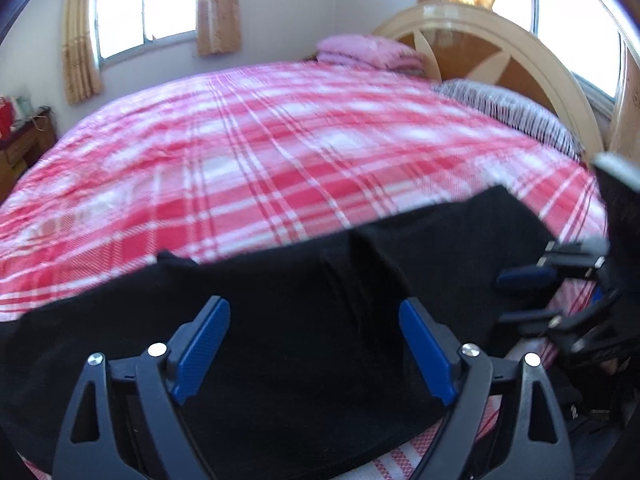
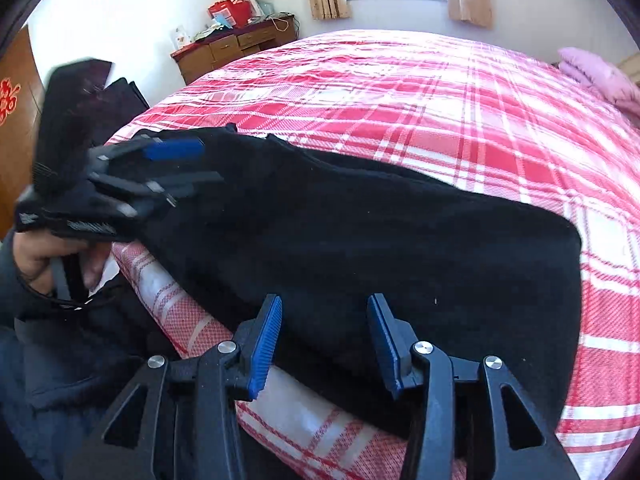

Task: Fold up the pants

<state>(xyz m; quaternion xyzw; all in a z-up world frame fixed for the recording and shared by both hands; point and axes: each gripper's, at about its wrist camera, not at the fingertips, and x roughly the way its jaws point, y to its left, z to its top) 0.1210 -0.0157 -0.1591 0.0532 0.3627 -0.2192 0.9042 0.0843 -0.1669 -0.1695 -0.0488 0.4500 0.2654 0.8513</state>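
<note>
The left tool point(image 1: 314, 344) hangs released, its blue pads spread wide above the black pants point(image 1: 280, 320) with no cloth between them. The right tool point(image 2: 324, 342) is also released, its pads apart over the same fabric and not pinching it. The pants lie folded in a long band along the near edge of the bed point(image 2: 440, 112), on its red-and-white plaid cover, one end reaching toward the bed's corner.

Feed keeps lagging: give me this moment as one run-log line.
task: fold pants | black pants: flat along bed edge | left gripper: open, above pants | right gripper: open, nothing gripped
</note>
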